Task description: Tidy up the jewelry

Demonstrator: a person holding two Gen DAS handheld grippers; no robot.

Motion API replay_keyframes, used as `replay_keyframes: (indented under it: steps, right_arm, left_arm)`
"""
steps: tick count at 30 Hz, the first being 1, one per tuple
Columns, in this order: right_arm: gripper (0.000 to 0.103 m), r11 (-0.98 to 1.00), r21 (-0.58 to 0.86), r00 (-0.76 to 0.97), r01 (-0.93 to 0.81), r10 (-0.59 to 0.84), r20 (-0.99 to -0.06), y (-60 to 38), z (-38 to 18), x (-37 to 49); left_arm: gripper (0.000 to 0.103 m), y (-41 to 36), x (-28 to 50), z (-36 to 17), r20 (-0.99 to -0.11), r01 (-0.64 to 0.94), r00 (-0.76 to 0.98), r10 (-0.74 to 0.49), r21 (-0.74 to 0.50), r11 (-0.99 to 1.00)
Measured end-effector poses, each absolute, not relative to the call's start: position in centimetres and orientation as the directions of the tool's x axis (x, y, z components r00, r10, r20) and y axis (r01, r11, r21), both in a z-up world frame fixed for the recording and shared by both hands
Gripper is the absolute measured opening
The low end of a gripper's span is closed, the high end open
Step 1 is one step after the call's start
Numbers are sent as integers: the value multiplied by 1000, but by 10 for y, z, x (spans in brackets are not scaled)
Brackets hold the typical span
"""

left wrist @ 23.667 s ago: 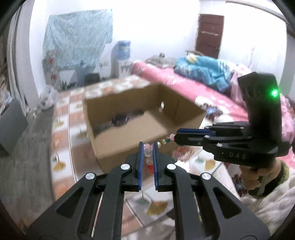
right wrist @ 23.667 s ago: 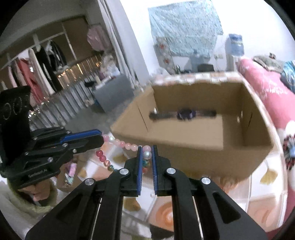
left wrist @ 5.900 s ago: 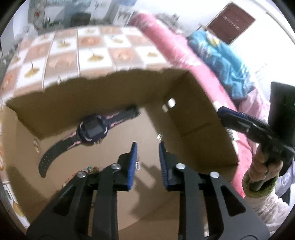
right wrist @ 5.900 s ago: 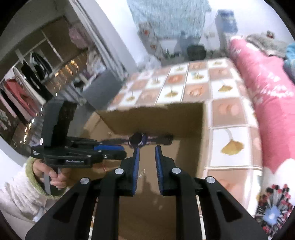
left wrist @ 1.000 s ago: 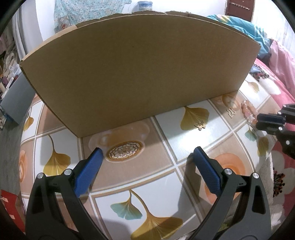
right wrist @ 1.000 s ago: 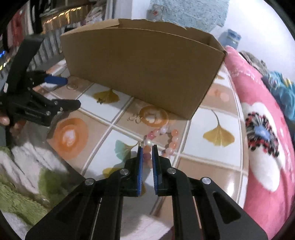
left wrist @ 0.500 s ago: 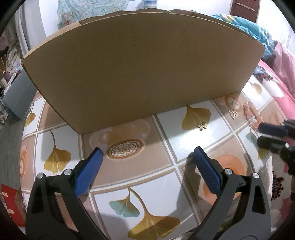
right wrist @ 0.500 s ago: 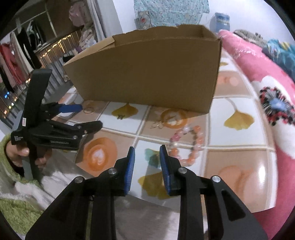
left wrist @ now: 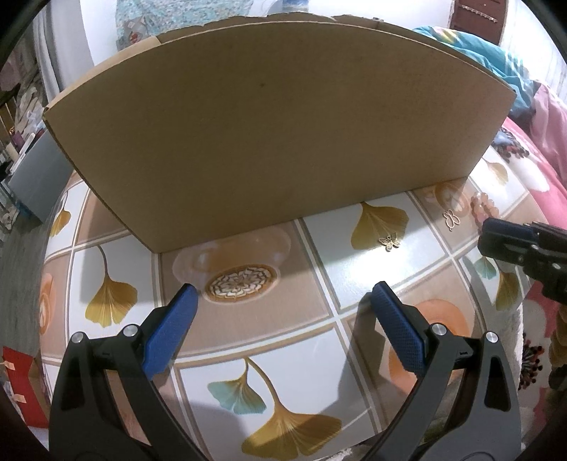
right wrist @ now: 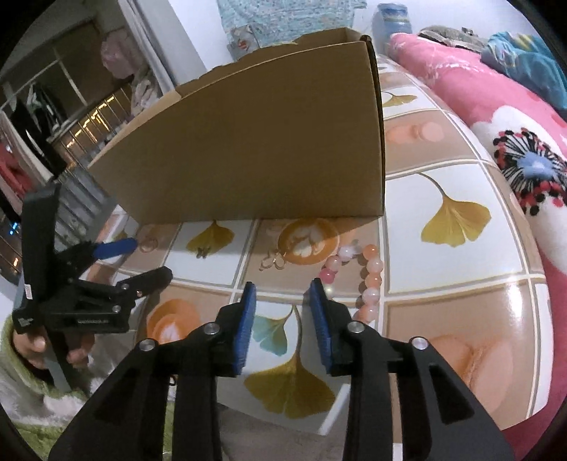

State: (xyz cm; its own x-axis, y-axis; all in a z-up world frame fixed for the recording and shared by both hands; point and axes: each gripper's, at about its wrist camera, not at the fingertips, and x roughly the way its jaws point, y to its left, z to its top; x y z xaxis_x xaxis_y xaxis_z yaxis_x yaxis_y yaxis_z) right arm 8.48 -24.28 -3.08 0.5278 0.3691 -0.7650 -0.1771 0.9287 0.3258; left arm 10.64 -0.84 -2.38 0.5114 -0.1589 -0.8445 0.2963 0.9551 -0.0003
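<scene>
Tiled table [right wrist: 457, 269]: plain box [right wrist: 269, 142], no legible txt.

A glossy table [right wrist: 457, 269] with a ginkgo-leaf tile pattern fills the room's middle. Right of it lies a pink floral quilt [right wrist: 514, 117]; left, a lit clothes rack [right wrist: 42, 117]; behind, a white wall [right wrist: 198, 32] and water dispenser [right wrist: 389, 17].
</scene>
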Motion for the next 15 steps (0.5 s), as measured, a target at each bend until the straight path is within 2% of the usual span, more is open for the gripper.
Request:
replay_keyframes:
  steps: [6,15]
  right_arm:
    - [42,928,322,539,-187,371,-756,-239,-31,83]
    - [42,925,334,538,-182,378,-753,-242,-31,83]
  left_arm:
    - [95,-10,104,-23,-844,289,514,-155,0,957]
    - [95,-7,100,-27,-839,292,522,-157,3,956]
